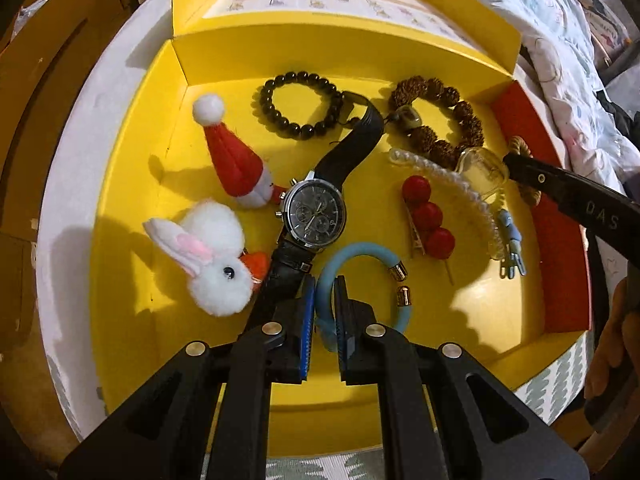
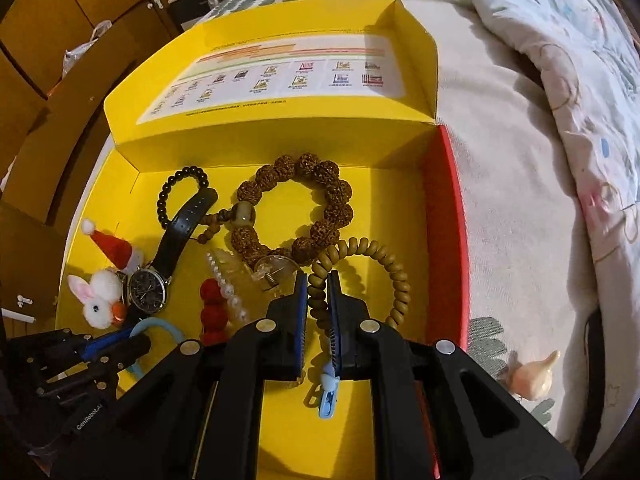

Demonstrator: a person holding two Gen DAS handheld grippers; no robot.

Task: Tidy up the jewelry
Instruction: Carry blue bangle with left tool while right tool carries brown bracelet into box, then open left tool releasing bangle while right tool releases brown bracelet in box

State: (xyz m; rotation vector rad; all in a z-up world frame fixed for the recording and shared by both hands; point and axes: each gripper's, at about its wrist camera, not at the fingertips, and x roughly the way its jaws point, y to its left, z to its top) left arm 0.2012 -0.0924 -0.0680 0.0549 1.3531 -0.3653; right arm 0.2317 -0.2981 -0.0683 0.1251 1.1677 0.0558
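An open yellow box [image 1: 132, 208] [image 2: 360, 208] lies on a bed and holds jewelry. My left gripper [image 1: 323, 284] is shut on a light blue open bangle [image 1: 360, 250] with gold end caps, low in the box beside a black wristwatch [image 1: 316, 212]. It shows at the lower left of the right wrist view [image 2: 120, 344]. My right gripper [image 2: 318, 280] is shut on a tan coiled hair tie [image 2: 396, 276] near the box's red right wall [image 2: 446, 216]. Its black finger reaches in from the right in the left wrist view [image 1: 560, 188].
The box also holds a black bead bracelet [image 1: 298, 104], a brown seed bracelet [image 2: 300, 204], a pearl hair clip [image 1: 452, 188], a red ball clip [image 1: 428, 216], a blue clip [image 2: 328, 392], a bunny pompom [image 1: 212, 256] and a Santa hat charm [image 1: 232, 156]. A small pale figurine [image 2: 532, 376] lies on the bedding outside.
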